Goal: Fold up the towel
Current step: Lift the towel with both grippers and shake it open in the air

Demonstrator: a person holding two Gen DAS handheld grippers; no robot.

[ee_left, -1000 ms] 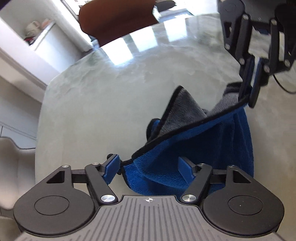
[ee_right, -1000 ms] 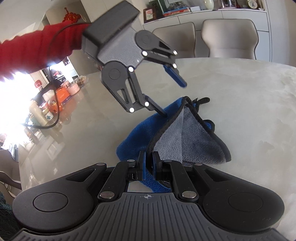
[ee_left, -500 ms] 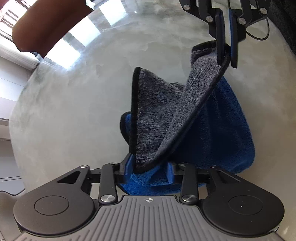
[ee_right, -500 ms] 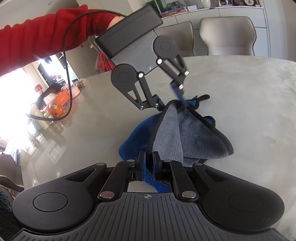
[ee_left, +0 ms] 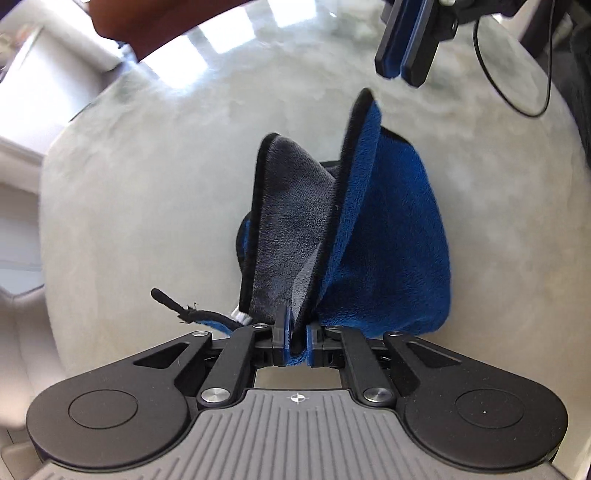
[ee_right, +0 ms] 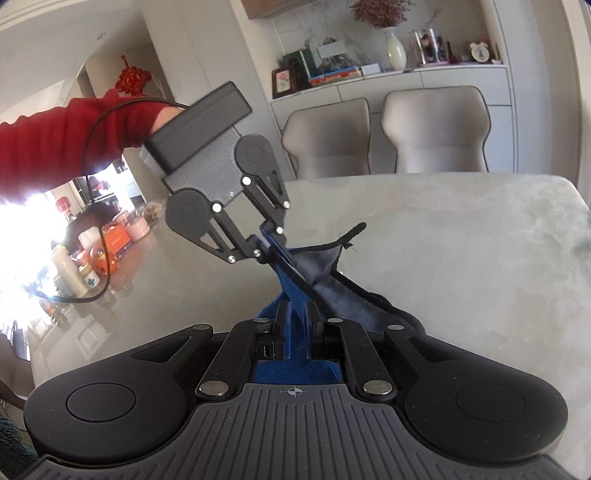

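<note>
A blue towel [ee_left: 388,240] with a grey reverse and black trim lies bunched on the pale stone table [ee_left: 147,184]. My left gripper [ee_left: 295,332] is shut on one corner and holds it up off the table, beside the black hanging loop [ee_left: 166,297]. In the right wrist view the left gripper [ee_right: 273,247] pinches that corner above the towel [ee_right: 354,295]. My right gripper [ee_right: 298,314] has its jaws opening, with a narrow gap. In the left wrist view the right gripper [ee_left: 400,75] hangs clear above the towel's free upper corner, nothing between its pads.
Two beige chairs [ee_right: 436,129] stand behind the table's far edge, and a brown chair [ee_left: 166,26] on another side. Bottles and jars [ee_right: 81,266] crowd the table's left end. A red sleeve [ee_right: 74,136] and a black cable [ee_left: 517,92] trail from the grippers.
The left gripper closed on the towel's near corner and lifted it. The right gripper let go of its corner and rose away; that corner now stands free.
</note>
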